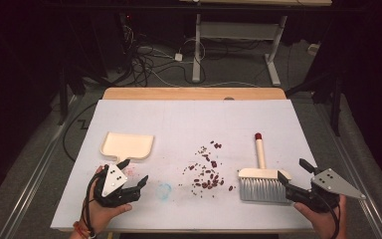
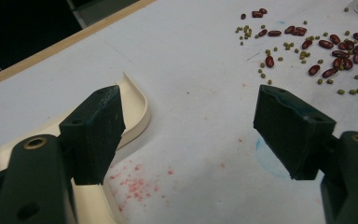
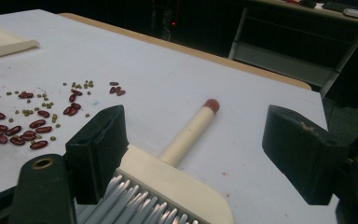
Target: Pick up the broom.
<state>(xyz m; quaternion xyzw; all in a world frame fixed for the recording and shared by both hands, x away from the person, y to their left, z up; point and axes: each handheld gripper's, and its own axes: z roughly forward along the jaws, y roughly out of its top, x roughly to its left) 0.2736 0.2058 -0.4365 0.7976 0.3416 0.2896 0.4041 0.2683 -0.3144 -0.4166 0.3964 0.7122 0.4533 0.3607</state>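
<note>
A cream dustpan (image 1: 127,145) (image 2: 133,116) (image 3: 2,41) lies on the white table at the left. Red beans (image 1: 206,172) (image 2: 328,49) (image 3: 18,130) mixed with small green ones are scattered in the middle. A cream hand brush (image 1: 261,177) (image 3: 177,182) with grey bristles and a red-tipped handle lies at the right. My left gripper (image 1: 135,172) (image 2: 189,128) stands open just in front of the dustpan's near edge, holding nothing. My right gripper (image 1: 294,171) (image 3: 205,149) is open beside the brush head, with the head's right end between the jaws.
The white table cover (image 1: 194,119) has pink and blue stains (image 1: 163,190) near the front. A wooden table edge (image 1: 194,93) runs along the back. Beyond it are cables on the floor and a white desk frame (image 1: 238,35).
</note>
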